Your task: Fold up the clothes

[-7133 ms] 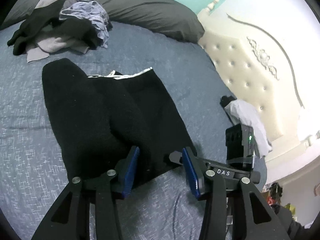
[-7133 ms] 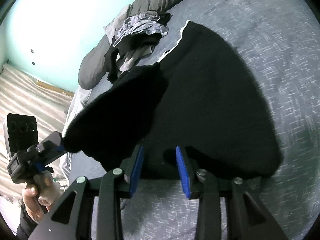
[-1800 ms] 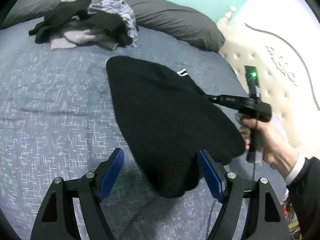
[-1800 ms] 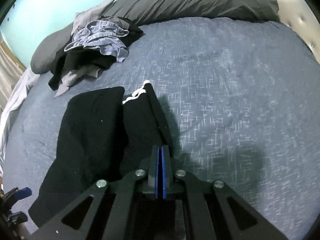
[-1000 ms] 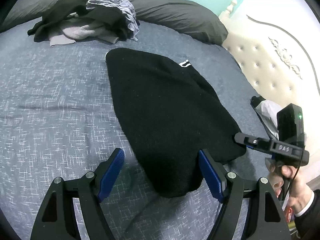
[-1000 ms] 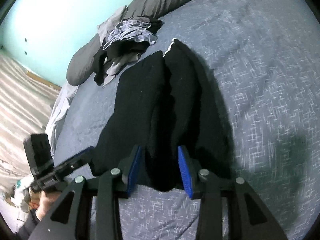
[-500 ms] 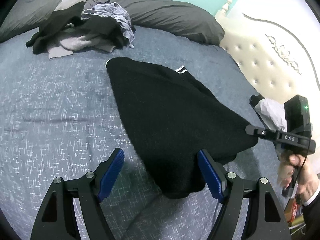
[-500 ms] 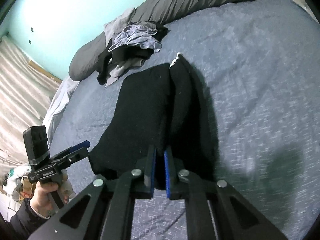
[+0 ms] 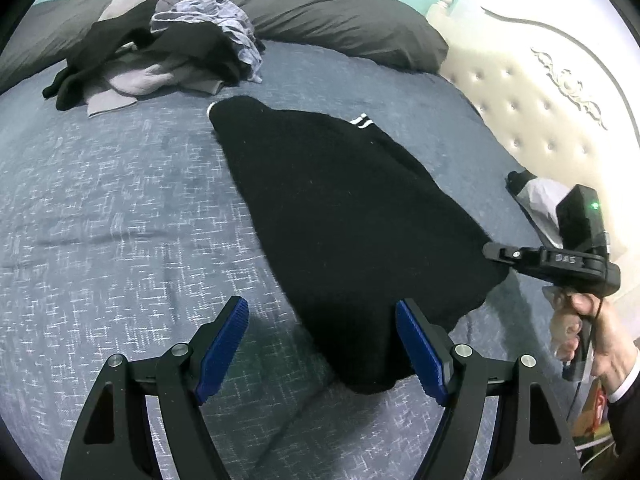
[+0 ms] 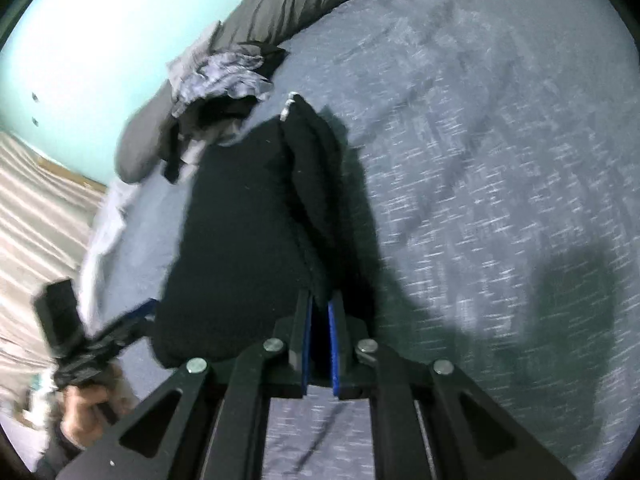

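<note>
A black garment (image 9: 352,216) lies folded lengthwise on the blue-grey bedspread (image 9: 120,208), its waistband with white trim (image 9: 362,123) at the far end. My left gripper (image 9: 322,340) hovers open over the garment's near end, and the cloth lies partly between its blue pads (image 9: 420,344) without being pinched. My right gripper (image 10: 318,320) is shut on the near edge of the same black garment (image 10: 248,232). In the left wrist view the right gripper (image 9: 496,251) pinches the garment's right corner, held by a hand (image 9: 580,328).
A heap of unfolded clothes (image 9: 160,52) lies at the far left of the bed in front of dark grey pillows (image 9: 332,20). A cream tufted headboard (image 9: 540,92) stands at the right. Grey cloth (image 9: 540,200) lies at the bed's right edge.
My right gripper has gone from open around the garment's edge to shut on it, and has shifted sideways, pulling the corner out. The left gripper has stayed open in place.
</note>
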A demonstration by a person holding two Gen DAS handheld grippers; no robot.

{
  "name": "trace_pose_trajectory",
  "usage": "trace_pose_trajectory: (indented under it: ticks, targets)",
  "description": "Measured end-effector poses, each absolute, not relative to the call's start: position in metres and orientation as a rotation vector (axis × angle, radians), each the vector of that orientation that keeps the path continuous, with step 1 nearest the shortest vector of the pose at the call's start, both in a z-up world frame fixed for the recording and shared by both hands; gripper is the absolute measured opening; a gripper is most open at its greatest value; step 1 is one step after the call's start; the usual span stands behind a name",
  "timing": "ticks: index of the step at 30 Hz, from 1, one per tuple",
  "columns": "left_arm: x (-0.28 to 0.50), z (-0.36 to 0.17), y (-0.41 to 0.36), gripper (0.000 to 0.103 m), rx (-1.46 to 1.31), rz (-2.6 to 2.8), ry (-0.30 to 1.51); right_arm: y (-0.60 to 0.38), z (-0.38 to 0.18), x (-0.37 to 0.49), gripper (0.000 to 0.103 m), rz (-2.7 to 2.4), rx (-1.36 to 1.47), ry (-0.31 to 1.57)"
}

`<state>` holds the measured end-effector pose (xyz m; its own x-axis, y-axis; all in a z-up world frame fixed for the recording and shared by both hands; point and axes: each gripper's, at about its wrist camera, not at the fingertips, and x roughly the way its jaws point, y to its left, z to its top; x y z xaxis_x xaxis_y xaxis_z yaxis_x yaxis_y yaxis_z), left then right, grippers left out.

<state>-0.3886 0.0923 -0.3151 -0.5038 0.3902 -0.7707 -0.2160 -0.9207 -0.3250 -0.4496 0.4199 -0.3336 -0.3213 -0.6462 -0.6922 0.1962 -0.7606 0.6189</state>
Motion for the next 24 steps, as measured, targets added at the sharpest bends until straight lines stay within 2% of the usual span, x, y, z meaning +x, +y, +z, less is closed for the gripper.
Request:
trace_pose_trajectory:
  ticks: [5,6,7,8,9,10,12,17,19,21,24]
  targets:
    - [-0.387,-0.303,0.096,0.079,-1.281,2.453,-0.265,0.426,-0.317,-0.439,0.012,-2.125,1.330,-0.611]
    - [-0.386,-0.300,0.100,0.079,-1.271,2.451,-0.255,0.428,-0.315,-0.436,0.015,-2.127,1.326,-0.621]
    - [-0.386,-0.297,0.103,0.079,-1.261,2.449,-0.246,0.429,-0.313,-0.433,0.029,-2.134,1.327,-0.627]
    - [-0.386,-0.295,0.106,0.079,-1.254,2.447,-0.236,0.430,-0.312,-0.430,0.036,-2.141,1.327,-0.634]
    - [-0.385,-0.295,0.109,0.079,-1.252,2.443,-0.222,0.431,-0.313,-0.428,0.043,-2.148,1.329,-0.642]
    - [-0.385,-0.295,0.112,0.079,-1.253,2.439,-0.209,0.432,-0.313,-0.426,0.043,-2.154,1.331,-0.651]
    - [-0.386,-0.298,0.117,0.079,-1.263,2.430,-0.198,0.432,-0.315,-0.422,0.043,-2.151,1.324,-0.665]
    - [-0.386,-0.308,0.120,0.079,-1.288,2.419,-0.187,0.413,-0.320,-0.412,0.042,-2.122,1.311,-0.558]
    - [-0.386,-0.312,0.118,0.079,-1.297,2.412,-0.197,0.408,-0.323,-0.412,0.023,-2.120,1.322,-0.536]
    - [-0.385,-0.316,0.119,0.079,-1.300,2.403,-0.190,0.408,-0.327,-0.414,0.016,-2.126,1.341,-0.538]
    - [-0.382,-0.322,0.125,0.079,-1.297,2.391,-0.146,0.416,-0.329,-0.419,0.012,-2.132,1.353,-0.591]
